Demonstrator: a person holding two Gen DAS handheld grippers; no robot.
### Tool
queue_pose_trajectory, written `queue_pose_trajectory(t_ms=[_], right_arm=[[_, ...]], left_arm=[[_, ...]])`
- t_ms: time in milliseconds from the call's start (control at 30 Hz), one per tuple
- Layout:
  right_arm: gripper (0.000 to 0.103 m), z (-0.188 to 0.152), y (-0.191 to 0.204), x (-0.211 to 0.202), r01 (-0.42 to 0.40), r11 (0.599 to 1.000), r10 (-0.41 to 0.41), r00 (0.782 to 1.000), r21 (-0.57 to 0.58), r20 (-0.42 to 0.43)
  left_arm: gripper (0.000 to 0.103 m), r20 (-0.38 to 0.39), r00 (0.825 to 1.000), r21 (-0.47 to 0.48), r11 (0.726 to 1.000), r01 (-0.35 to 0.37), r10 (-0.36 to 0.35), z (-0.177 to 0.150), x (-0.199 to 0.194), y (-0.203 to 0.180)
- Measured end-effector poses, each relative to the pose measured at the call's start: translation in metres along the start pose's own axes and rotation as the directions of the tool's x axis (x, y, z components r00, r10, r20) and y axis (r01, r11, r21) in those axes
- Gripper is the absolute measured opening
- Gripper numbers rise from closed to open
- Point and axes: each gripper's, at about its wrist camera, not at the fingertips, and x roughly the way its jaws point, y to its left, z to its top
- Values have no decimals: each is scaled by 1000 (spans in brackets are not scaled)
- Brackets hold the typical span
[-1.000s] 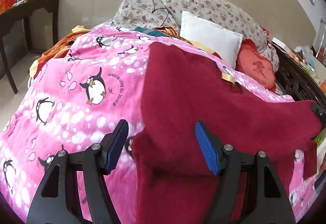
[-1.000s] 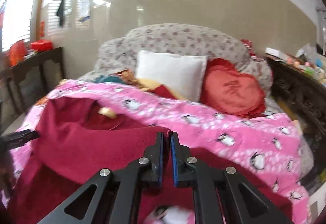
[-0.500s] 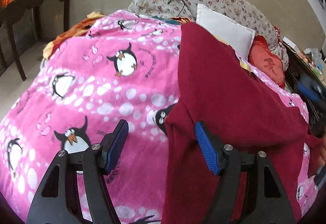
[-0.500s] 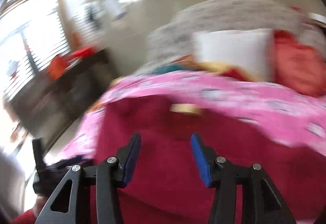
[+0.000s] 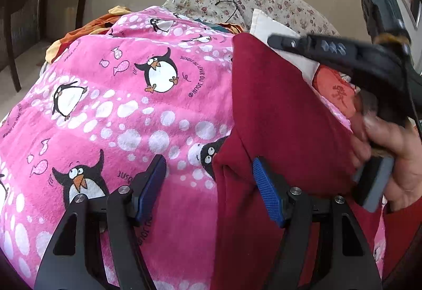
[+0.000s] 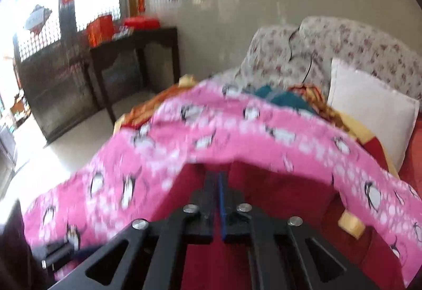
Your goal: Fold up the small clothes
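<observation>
Dark red fleece garment (image 5: 284,110) lies on the pink penguin-print blanket (image 5: 126,95), one side folded inward. Left tongs (image 5: 208,187) stand apart astride its near corner; right tongs (image 6: 218,200), having just closed, appear empty above the cloth

L gripper (image 5: 208,184): black plastic frame w/ triangular cut-outs in each arm, silver screw heads at the joints, two per side. Fingers (image 5: 266,195) carry blue ribbed pads on the inner faces; the pad at 7 o'clock looks darker, in shade.

R gripper (image 6: 218,200): same black frame, four silver screws in a row, thin blue pad edges. Seen from the left wrist cam at 2 o'clock it's a long black bar w/ a screw near the tip and a grey block at the grip end. Hand (image 5: 395,147) wraps that grip; red sleeve (image 5: 401,232) below it at 4 o'clock, prob. knit, too blurred to be sure.
</observation>
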Motion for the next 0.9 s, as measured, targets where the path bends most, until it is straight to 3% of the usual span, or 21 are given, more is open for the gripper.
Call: queue_pose_trajectory(t_ms=[100, 200, 267, 300, 333, 400, 433, 467, 500, 533, 633, 767, 900], right_arm=[[0, 0, 5, 30, 4, 999, -2, 998, 34, -60], [5, -3, -2, 13, -55, 994, 56, 998, 96, -8], [38, -4, -5, -7, -69, 994, 68, 998, 82, 10], [64, -5, -6, -16, -84, 994, 83, 996, 67, 12], [70, -7, -8, -21, -101, 993, 101, 995, 60, 12], [70, -11, -10, -20, -115, 992, 116, 993, 44, -11], [61, -13, -10, -17, -113, 993, 114, 993, 32, -27], [49, -17, -9, -11, -118, 993, 119, 992, 16, -50], [19, -22, -5, -3, -123, 992, 122, 989, -16, -87], [8, -25, 0, 3, -101, 993, 94, 989, -55, -115], [4, -19, 11, 2, -49, 993, 41, 996, -108, -74], [0, -3, 5, 18, 24, 999, -25, 1000, -27, -10], [0, -11, 5, 23, -11, 998, 12, 999, 54, -33]], left_arm=[[69, 1, 1000, -2, 1000, 7, -7, 0, 0, 1], [69, 1, 1000, -13, 1000, 24, -24, 1, 0, 2], [69, 0, 1000, -11, 1000, 18, -18, 1, 0, 1], [69, 1, 1000, -7, 1000, 12, -12, 1, 1, 0], [69, 3, 1000, -5, 1000, 9, -9, 1, 1, 0], [69, 8, 1000, -3, 1000, 10, -10, 1, -1, 0], [69, 11, 1000, -3, 1000, 12, -12, 0, -2, 1], [69, 12, 1000, -3, 1000, 14, -14, 0, -3, 2], [69, 13, 1000, -3, 1000, 18, -18, 0, -4, 3], [69, 14, 1000, -4, 1000, 20, -20, -1, -6, 3], [69, 22, 1000, -12, 1000, 21, -21, 0, -9, 6], [69, 30, 999, -15, 1000, 21, -21, 1, -11, 9], [69, 62, 998, -16, 1000, 13, -12, 3, -18, 14]])
